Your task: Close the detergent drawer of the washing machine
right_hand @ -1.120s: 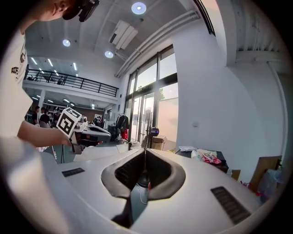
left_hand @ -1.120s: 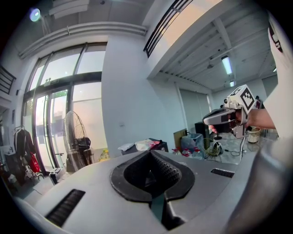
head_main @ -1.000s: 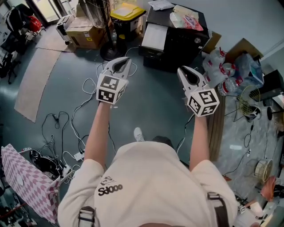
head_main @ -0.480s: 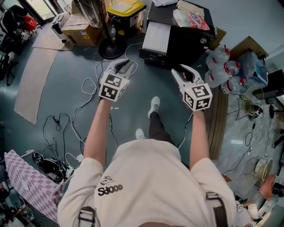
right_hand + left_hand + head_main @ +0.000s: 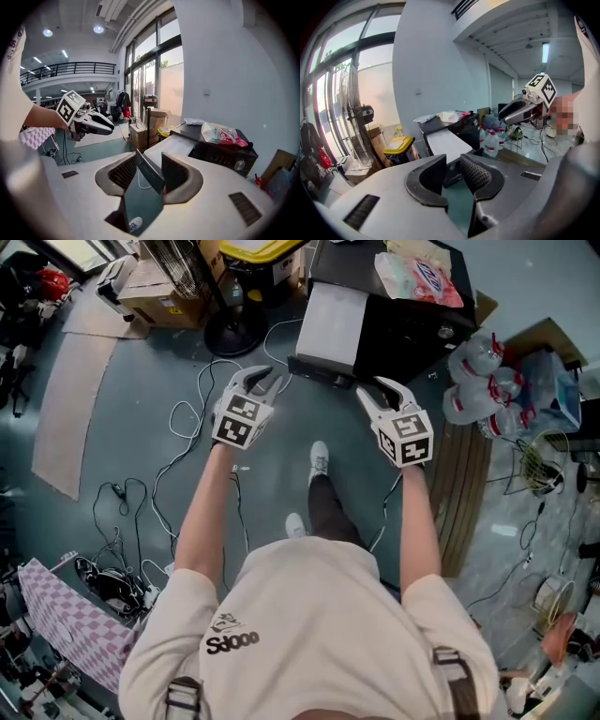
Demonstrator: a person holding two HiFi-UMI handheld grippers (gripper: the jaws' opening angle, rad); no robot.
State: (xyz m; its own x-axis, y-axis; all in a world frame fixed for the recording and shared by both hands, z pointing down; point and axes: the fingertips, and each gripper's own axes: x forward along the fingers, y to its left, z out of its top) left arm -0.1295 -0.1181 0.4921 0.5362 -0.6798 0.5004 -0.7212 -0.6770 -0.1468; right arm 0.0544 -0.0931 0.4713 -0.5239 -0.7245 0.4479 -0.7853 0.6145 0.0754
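Note:
A black washing machine (image 5: pixel 403 324) stands low on the floor ahead, with a pink bag on top. A white-topped slab (image 5: pixel 330 326) juts out of it toward me; it looks like the pulled-out drawer. My left gripper (image 5: pixel 261 379) hangs over the floor just left of the slab's near end. Its jaws are opening, with nothing between them (image 5: pixel 453 174). My right gripper (image 5: pixel 375 388) is just right of that end. Its jaws are opening too and hold nothing (image 5: pixel 149 172). In the right gripper view, the slab's dark edge (image 5: pixel 150 176) shows through the gap, farther off.
A fan stand (image 5: pixel 230 329), a cardboard box (image 5: pixel 159 292) and a yellow-lidded bin (image 5: pixel 258 249) stand left of the machine. Water bottle packs (image 5: pixel 487 399) lie to its right. Cables (image 5: pixel 187 427) trail over the floor on the left. The person's shoe (image 5: pixel 319 460) is stepped forward.
Both grippers moved forward and down toward the machine, and their jaws went from nearly shut to apart. The person stepped forward, so a leg and shoe now show below the grippers.

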